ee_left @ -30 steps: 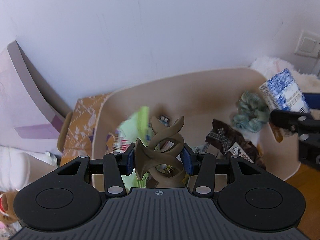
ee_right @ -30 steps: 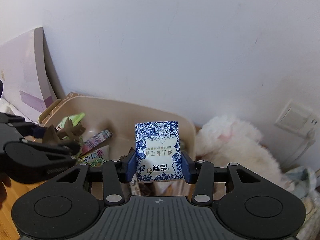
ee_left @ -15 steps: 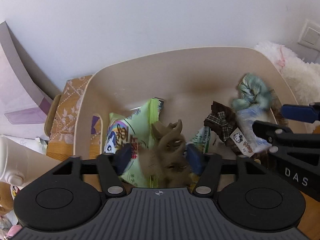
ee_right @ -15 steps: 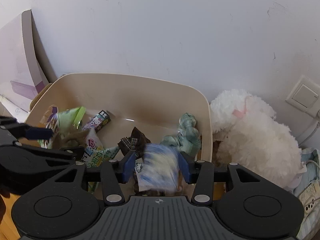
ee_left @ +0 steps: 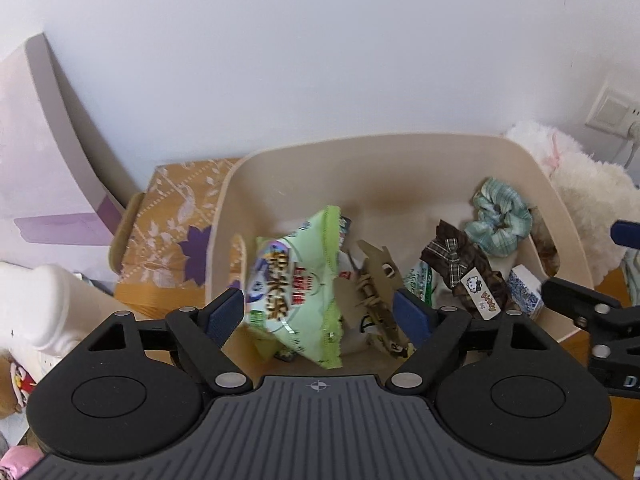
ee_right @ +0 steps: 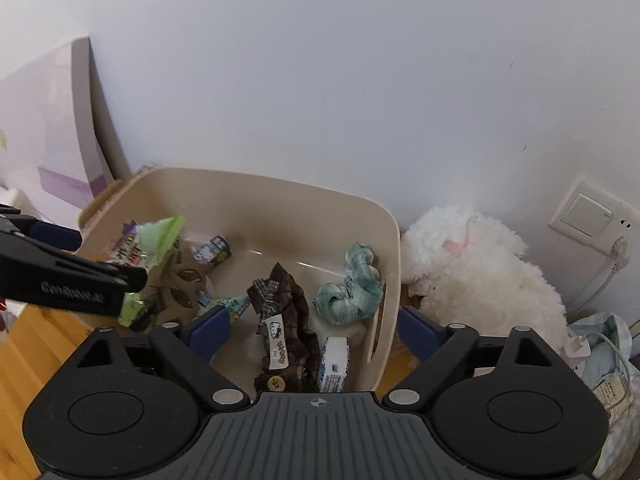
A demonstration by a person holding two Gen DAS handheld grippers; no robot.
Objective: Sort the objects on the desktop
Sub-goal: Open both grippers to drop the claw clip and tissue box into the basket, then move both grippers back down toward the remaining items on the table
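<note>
1. Our left gripper (ee_left: 318,314) hangs over the near-left part of the beige bin (ee_left: 360,148), jaws spread wide with nothing between the pads.
2. Our right gripper (ee_right: 314,326) hangs over the near-right corner of the same bin, jaws equally wide and empty. Its right finger sits outside the bin wall, its left finger inside.
3. The brown hair claw (ee_left: 378,300) lies in the bin just beyond the left jaws, leaning against the green snack bag (ee_left: 298,280). Its long axis runs roughly away from us, tilted a little to the left.
4. The blue-and-white tissue pack (ee_right: 335,364) lies on the bin floor right under the right jaws, against the near wall and touching the brown plaid hair bow (ee_right: 286,320). Its long axis points away from us.
5. The green scrunchie (ee_right: 352,286) rests by the right wall, beyond the pack.
6. We judge both items delivered, so the next move is a straight lift clear of the bin.
7. What matters is that the right finger straddles the wall: rising straight up avoids catching the rim.
8. A white plush toy (ee_right: 480,272) sits outside, to the right of the bin.
</note>
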